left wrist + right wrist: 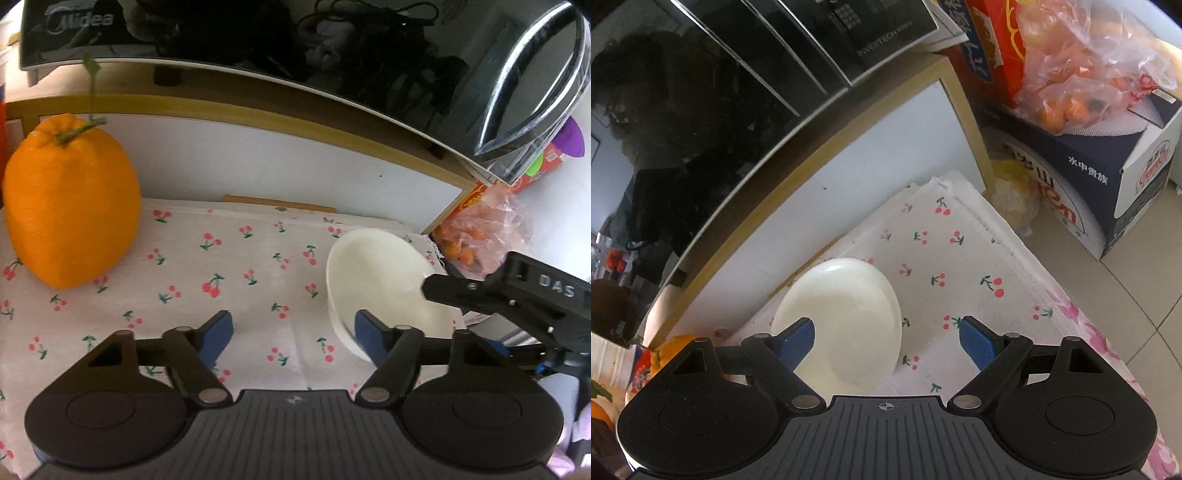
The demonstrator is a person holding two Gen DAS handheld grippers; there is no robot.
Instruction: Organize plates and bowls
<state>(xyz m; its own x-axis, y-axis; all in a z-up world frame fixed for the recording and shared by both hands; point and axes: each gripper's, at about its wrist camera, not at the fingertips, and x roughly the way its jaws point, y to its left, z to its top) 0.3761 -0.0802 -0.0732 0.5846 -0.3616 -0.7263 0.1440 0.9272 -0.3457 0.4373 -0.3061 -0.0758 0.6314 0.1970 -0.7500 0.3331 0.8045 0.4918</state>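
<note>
A white bowl [384, 280] sits on the cherry-print cloth [221, 266], near the cloth's right end. My left gripper [293, 336] is open over bare cloth, and its right pad [369, 343] sits at the bowl's near-left rim. Nothing lies between its pads. In the right wrist view the same bowl [842, 317] lies low and left of centre. My right gripper [886, 339] is open, its left pad [798, 339] over the bowl's inside and its right pad over cloth. One black finger [447, 290] of the right gripper reaches over the bowl's right rim.
A big orange fruit [70, 206] with a stem stands on the cloth at the left. A black microwave [258, 37] overhangs a white wood-framed board [258, 158] behind. A plastic bag of oranges [1071, 92] and printed boxes [1089, 177] sit right of the table, over tiled floor [1137, 302].
</note>
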